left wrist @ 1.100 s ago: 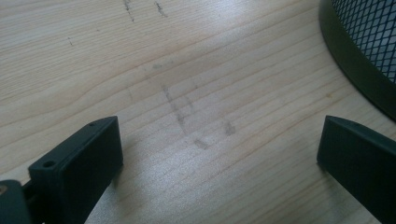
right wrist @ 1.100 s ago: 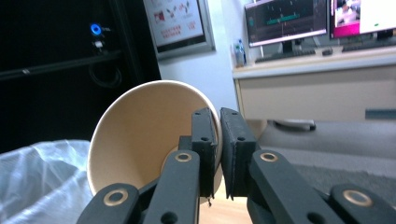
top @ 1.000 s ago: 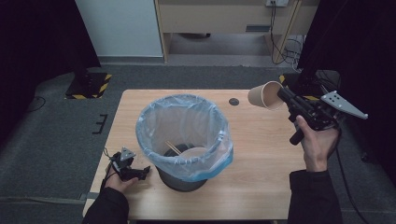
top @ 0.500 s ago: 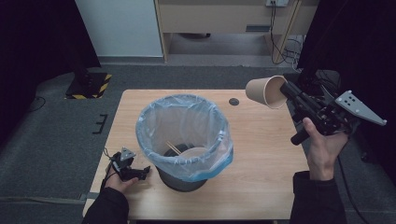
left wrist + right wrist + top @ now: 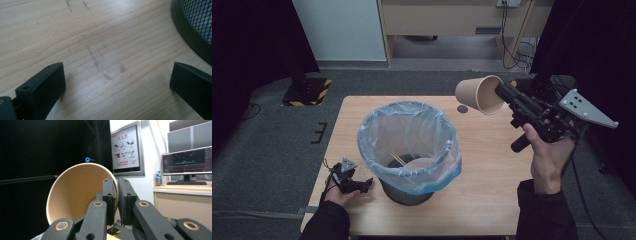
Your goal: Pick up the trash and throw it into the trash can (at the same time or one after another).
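A brown paper cup (image 5: pixel 478 94) hangs on its side in the air, above and right of the bin, mouth toward my right gripper (image 5: pixel 501 91). That gripper is shut on the cup's rim: in the right gripper view one jaw sits inside the paper cup (image 5: pixel 77 192) and one outside, pinching the wall at my right gripper (image 5: pixel 117 200). The black mesh bin (image 5: pixel 408 145) with a blue liner stands mid-table and holds another cup and wooden sticks. My left gripper (image 5: pixel 368 184) rests low at the table's front left, open, with bare wood between its jaws in the left gripper view (image 5: pixel 117 77).
A small dark round thing (image 5: pixel 462 108) lies on the wooden table (image 5: pixel 492 175) behind the bin's right side. The bin's base (image 5: pixel 197 32) stands close to the left gripper's jaw. Beyond the table are grey floor, a cabinet and cables.
My right gripper has risen with the paper cup and carried it left toward the bin. The left gripper has stayed still.
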The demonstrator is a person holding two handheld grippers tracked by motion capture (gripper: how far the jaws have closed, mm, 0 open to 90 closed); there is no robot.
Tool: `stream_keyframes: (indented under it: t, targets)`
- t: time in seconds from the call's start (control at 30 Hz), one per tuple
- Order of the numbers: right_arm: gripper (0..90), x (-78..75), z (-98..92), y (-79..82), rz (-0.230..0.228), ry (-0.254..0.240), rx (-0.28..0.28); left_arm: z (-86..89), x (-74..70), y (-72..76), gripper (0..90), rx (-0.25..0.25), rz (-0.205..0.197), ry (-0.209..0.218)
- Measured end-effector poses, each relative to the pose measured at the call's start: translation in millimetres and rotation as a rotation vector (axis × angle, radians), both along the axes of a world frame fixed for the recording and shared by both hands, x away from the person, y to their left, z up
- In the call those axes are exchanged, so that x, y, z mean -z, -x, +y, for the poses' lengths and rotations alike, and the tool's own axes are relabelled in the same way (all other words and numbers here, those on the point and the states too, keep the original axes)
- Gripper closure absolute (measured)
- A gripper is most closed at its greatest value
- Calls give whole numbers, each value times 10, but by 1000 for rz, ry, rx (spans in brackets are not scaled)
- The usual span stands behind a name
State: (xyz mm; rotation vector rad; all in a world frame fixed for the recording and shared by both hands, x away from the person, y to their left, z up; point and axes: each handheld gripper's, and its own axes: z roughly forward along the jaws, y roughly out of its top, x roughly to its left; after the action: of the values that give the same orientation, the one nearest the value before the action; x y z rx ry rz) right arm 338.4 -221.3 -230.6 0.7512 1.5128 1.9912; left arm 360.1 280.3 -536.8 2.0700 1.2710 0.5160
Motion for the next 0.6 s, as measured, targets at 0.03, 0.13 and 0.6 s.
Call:
stream_keyframes:
  t: [0.03, 0.13, 0.6]
  targets:
    - [851, -19, 37, 1, -3, 4, -6, 0, 0, 0, 0, 0, 0, 0]
    - [851, -58, 155, -4, -6, 11, -29, 0, 0, 0, 0, 0, 0, 0]
    - [848, 132, 755, -183, 79, 95, -128, 0, 0, 0, 0, 0, 0, 0]
